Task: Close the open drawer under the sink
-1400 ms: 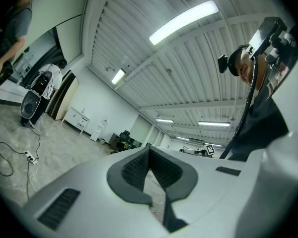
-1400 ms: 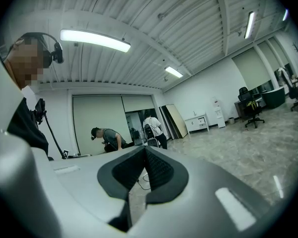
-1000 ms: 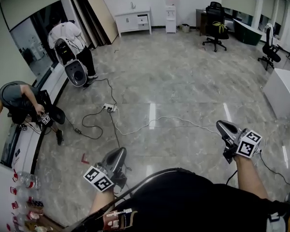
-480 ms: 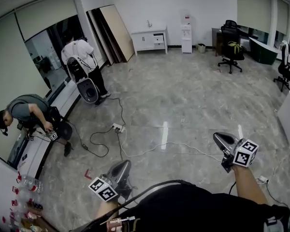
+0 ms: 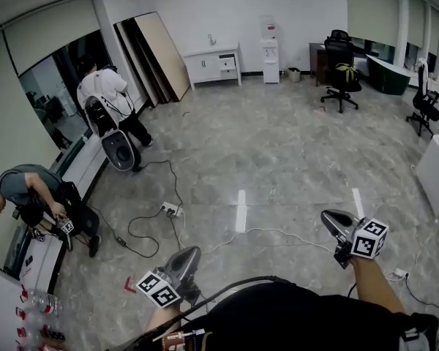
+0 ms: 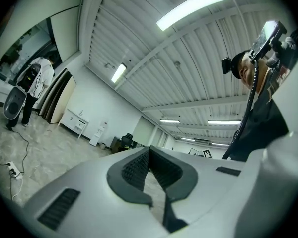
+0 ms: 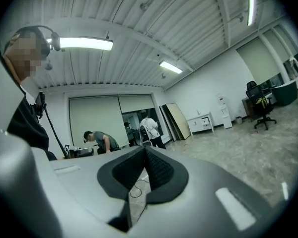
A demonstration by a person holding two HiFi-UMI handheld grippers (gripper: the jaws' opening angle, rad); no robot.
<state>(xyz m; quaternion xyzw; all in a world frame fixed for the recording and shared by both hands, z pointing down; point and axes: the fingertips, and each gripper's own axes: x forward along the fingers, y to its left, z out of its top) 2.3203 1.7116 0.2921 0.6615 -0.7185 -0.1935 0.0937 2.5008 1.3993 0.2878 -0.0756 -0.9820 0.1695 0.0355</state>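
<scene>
- Floor (image 5: 278, 145): grey marble tile across one large office room, bare through the middle.
- Boards (image 5: 157, 46): one stack of flat panels leaning on the far wall, left of the cabinet.
- Cabinet (image 5: 214, 63): one, white, against the far wall, with a sink tap on top.
- Drawer (image 5: 227, 64): in the cabinet's right part. Its front seems to stand a little proud, though it is too small to be sure. It lies well apart from both jaws, across the whole floor, roughly straight ahead of the left gripper and ahead and to the left of the right one.
- People (image 5: 106, 93): two by the left wall, one bent over a white-and-black machine, one crouching lower down.
- Chairs (image 5: 339, 57): two black office chairs, one near the far right corner, one at the right edge.
- Dispenser (image 5: 269, 36): one, white, just right of the cabinet.
- Cables (image 5: 263, 232): one white and one black, trailing over the floor from a power strip (image 5: 168, 209).
- Left gripper (image 5: 192, 251): low in the head view, pointing out over the floor. Its own view shows the jaws closed tip to tip with nothing between them.
- Right gripper (image 5: 325, 216): level with the left, on the other side of the wearer's dark torso. Its jaws are likewise pressed together and empty.
</scene>
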